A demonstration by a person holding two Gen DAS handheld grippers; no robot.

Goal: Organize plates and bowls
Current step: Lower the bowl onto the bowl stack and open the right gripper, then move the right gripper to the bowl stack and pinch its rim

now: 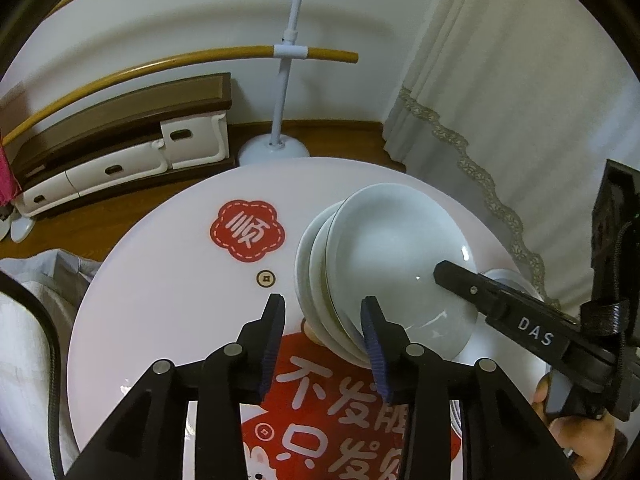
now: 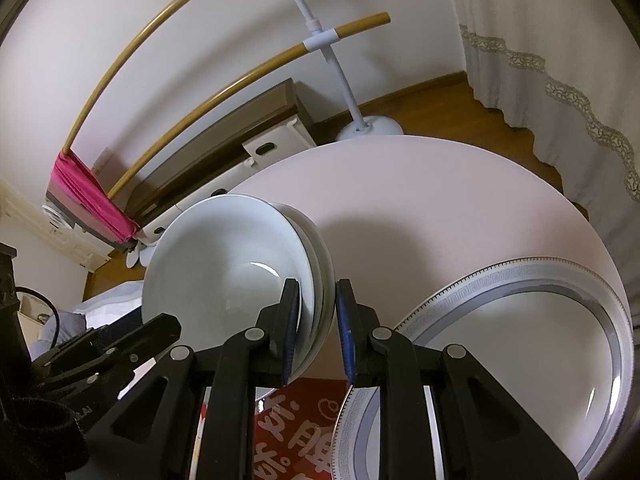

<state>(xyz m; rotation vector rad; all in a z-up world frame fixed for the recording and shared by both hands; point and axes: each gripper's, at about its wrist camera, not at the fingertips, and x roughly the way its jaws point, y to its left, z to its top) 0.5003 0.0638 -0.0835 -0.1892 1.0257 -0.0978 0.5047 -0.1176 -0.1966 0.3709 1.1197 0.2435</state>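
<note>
Stack of white bowls [image 2: 224, 264] is tilted up on its edge over the round white table [image 2: 420, 208], near the red printed sticker [image 1: 336, 400] in table's centre. Three or so bowls nested, open side facing the left side.

Right hand-held gripper [image 2: 318, 316]: jaws narrow, clamped on the stack's rim, one pad inside the top bowl, other pad on the outer bowl wall. It holds the stack tilted.

Left hand-held gripper [image 1: 324, 316]: jaws partly open, nothing pressed btw. them. Its right finger [image 1: 374, 332] is just beside the lower edge of the stack; whether it touches, cannot tell. Left finger is apart, over bare table.

Plate w/ grey patterned border [image 2: 532, 344] lies flat on the table at right of the stack, near it. A second plate of same pattern [image 2: 360, 424] shows under the right hand-held gripper.
</note>
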